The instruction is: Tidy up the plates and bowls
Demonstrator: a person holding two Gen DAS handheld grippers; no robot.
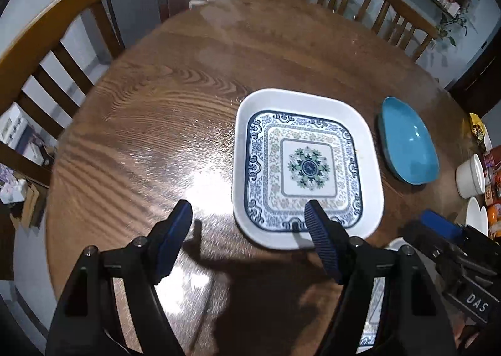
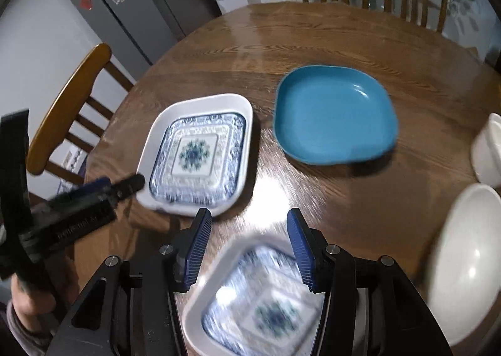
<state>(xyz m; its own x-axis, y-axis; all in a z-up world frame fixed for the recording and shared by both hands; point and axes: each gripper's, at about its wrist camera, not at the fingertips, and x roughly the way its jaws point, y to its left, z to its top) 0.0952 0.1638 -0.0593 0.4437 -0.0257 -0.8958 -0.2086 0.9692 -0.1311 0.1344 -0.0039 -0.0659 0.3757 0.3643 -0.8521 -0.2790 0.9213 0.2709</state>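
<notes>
Both hand-held grippers hang above the round brown wooden table (image 1: pixel 175 99) with nothing between their pads. Left gripper (image 1: pixel 249 215): its black arms and blue ribbed pads stand wide apart, the left pad over bare wood, the right pad (image 1: pixel 316 221) over the near edge of the square white plate with the blue floral pattern (image 1: pixel 305 161); no contact can be confirmed. Right gripper (image 2: pixel 249 224): jaws parted, empty, with a second square white patterned plate (image 2: pixel 250 309) lying on the table below and behind the pads — blurred, so its detail cannot be read.

Positions of the task items, as I read them from the right wrist view:
- first patterned plate sits flat at mid-table, left of centre;
- rounded-square turquoise dish (image 2: pixel 333 114) sits just to its right, apart from it, slightly farther away;
- second patterned plate lies nearest to me, apart from the first;
- large white bowl (image 2: pixel 466 262) stands at the right edge, with a smaller white bowl (image 2: pixel 487 149) beyond it.

From the left wrist view, a white round cup (image 1: pixel 469 175) stands at the far right near some jars. Wooden slat-back chairs (image 1: pixel 47 52) surround the table. My left hand (image 2: pixel 28 296) shows at the lower left of the right wrist view, holding its gripper — a grey sleeve below it.
</notes>
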